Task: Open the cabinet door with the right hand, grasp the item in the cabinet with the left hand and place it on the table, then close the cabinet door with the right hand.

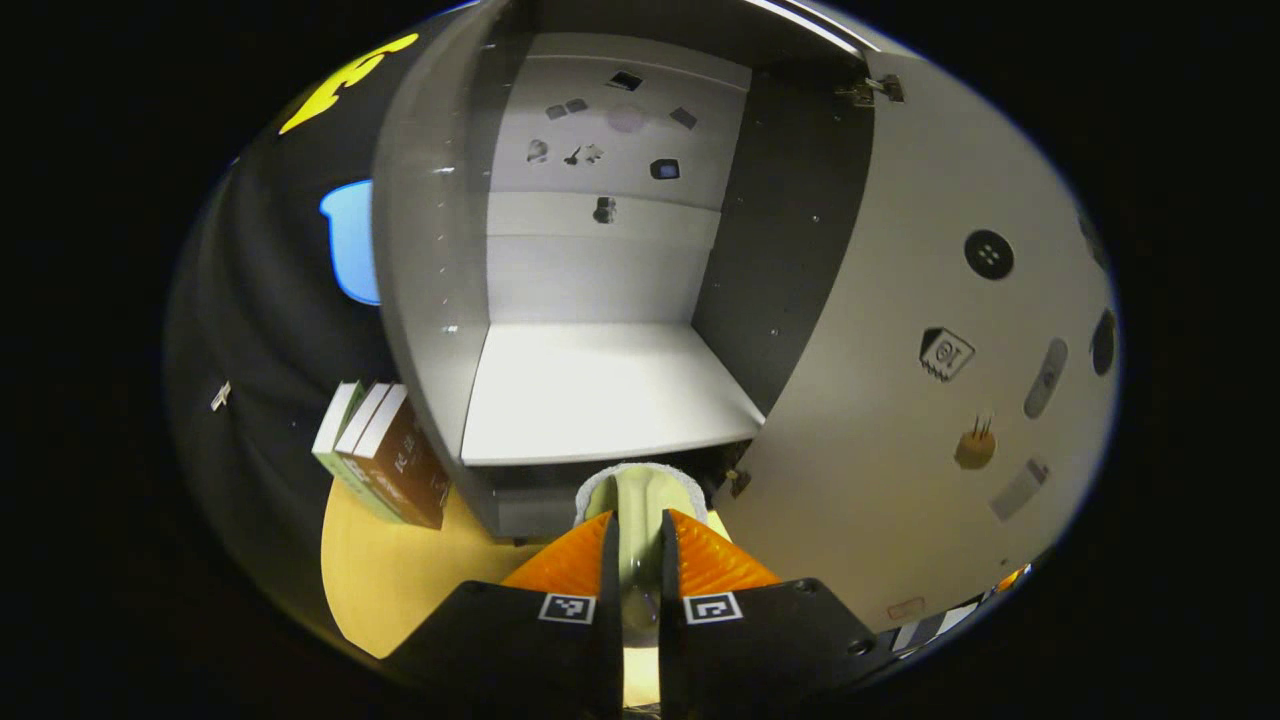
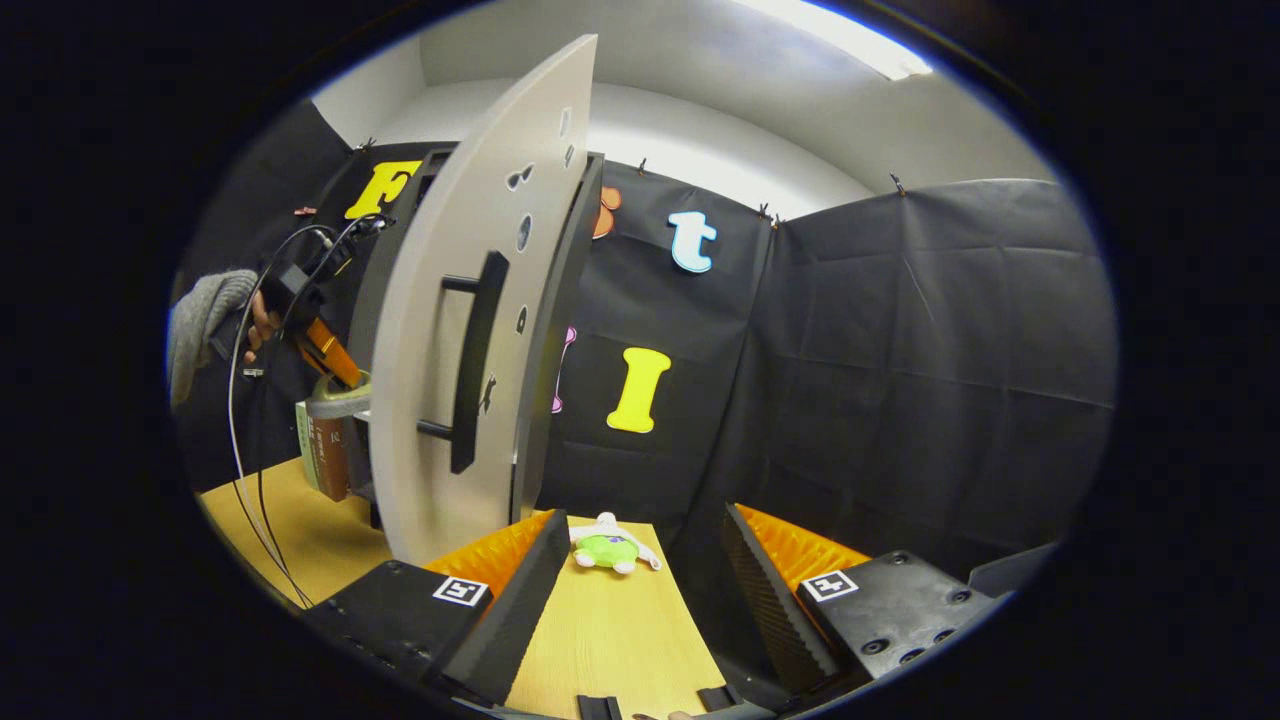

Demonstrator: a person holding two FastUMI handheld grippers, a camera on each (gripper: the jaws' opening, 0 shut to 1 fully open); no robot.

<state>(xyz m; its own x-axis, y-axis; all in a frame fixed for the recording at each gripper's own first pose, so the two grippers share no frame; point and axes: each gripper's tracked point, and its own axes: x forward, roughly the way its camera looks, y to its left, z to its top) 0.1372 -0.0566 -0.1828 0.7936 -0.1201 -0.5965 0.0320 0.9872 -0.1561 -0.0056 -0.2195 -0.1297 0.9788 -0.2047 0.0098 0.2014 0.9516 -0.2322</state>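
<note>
- Nearest the left gripper view's camera: left gripper (image 1: 640, 535), jaws closed on a pale green cup with a whitish rim (image 1: 640, 490), one finger on each side of its wall. The cup sits between the jaws, just in front of the cabinet's lower edge, above the light wooden bench (image 1: 400, 580). Judged: item out of the cabinet, held for setting down.
- Beside the cabinet, on the bench: small stack of upright boxes, brown and green with white edges (image 1: 385, 450).
- Beyond the cup: grey cabinet (image 1: 430, 250), its white shelf (image 1: 600, 390) bare; small dark stickers on the back panel.
- To the right in the same view: grey cabinet door (image 1: 930, 400), swung wide, presumably left so to keep the way out free.
- Nearest the right gripper view's camera: right gripper (image 2: 640, 580), jaws apart, holding nothing, near the door's outer face. Judged: waiting to close it.
- On the bench between them: small green-and-white plush toy (image 2: 606, 546).
- Farther: black bar handle (image 2: 475, 360) on the door.
- Farthest: a grey sleeve (image 2: 200, 320).
</note>
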